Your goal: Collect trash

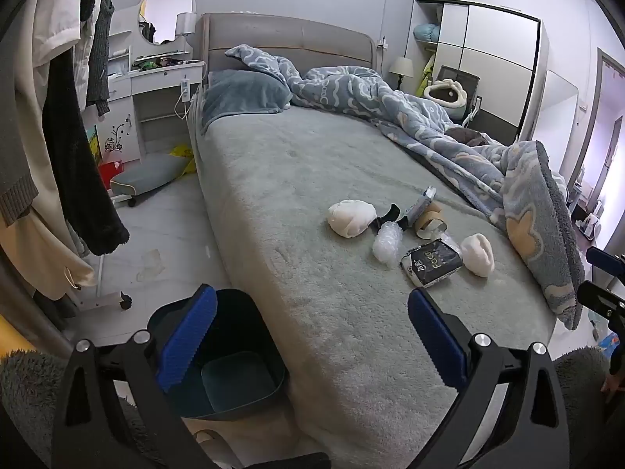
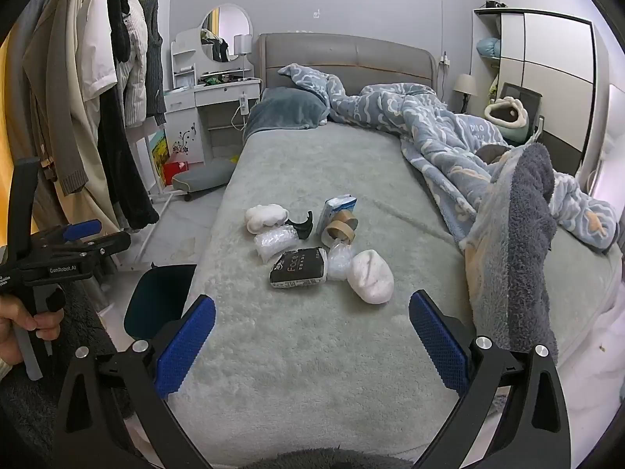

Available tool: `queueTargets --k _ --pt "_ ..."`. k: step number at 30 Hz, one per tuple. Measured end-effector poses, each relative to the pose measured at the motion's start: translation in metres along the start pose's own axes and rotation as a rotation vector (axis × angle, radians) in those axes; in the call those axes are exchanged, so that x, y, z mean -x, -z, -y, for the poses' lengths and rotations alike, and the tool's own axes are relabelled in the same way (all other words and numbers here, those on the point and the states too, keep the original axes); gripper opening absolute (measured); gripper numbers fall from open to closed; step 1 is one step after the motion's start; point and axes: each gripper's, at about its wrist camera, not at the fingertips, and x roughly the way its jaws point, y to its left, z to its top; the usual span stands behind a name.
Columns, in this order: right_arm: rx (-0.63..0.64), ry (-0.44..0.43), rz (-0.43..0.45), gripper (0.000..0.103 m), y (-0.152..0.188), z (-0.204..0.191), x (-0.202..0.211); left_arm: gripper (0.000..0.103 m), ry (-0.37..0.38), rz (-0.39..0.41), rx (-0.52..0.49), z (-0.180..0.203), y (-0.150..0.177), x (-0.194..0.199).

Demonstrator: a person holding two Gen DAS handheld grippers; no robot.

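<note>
A: Surroundings? Bed (image 2: 312, 371) in grey-green cover, rumpled blue duvet (image 2: 441, 136) heaped along its right side, one fold hanging near the right gripper (image 2: 311, 342). Clothes rack (image 2: 90, 97) on the left, white vanity (image 1: 156, 78) with round mirror by the headboard, wardrobe (image 2: 547, 78) far right

B: Anything blocking the trash?

A: No. Bare cover between both grippers and the pile. Dark bin (image 1: 230, 355) on the floor against the bed's left edge, partly behind the left gripper (image 1: 312, 336)

B: Jaws?

A: Both spread wide, nothing between them. Left gripper also shows in the right view, a hand (image 2: 15, 326) on its handle

B: The trash itself?

A: Clustered mid-bed, pieces touching or just beside each other. Two white wads (image 2: 371, 276), one at each end of the pile. Clear crinkled plastic (image 2: 275, 240), a black pack (image 2: 300, 267) lettered "Face", a blue-white carton (image 2: 338, 211), two brown tape cores (image 2: 341, 224), a small black curved piece (image 2: 302, 226). All lying on the cover, well short of the duvet
</note>
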Motion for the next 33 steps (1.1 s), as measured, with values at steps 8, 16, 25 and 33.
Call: queueTargets --k 8,16,25,33 --pt "-0.005 -0.003 -0.007 0.100 0.0005 0.0009 -0.0006 0.100 0.000 0.000 0.003 0.0006 -0.0031 0.0019" --pt "-0.006 -0.003 -0.005 0.100 0.0003 0.0005 -0.0010 0.100 0.001 0.001 0.004 0.0003 -0.0013 0.0028" --pt "-0.007 -0.003 -0.004 0.100 0.0003 0.0005 -0.0011 0.100 0.001 0.000 0.004 0.0006 -0.0011 0.0025" --pt "-0.007 -0.003 -0.005 0.100 0.0004 0.0002 -0.0018 0.100 0.000 -0.001 0.005 0.0005 -0.0013 0.0025"
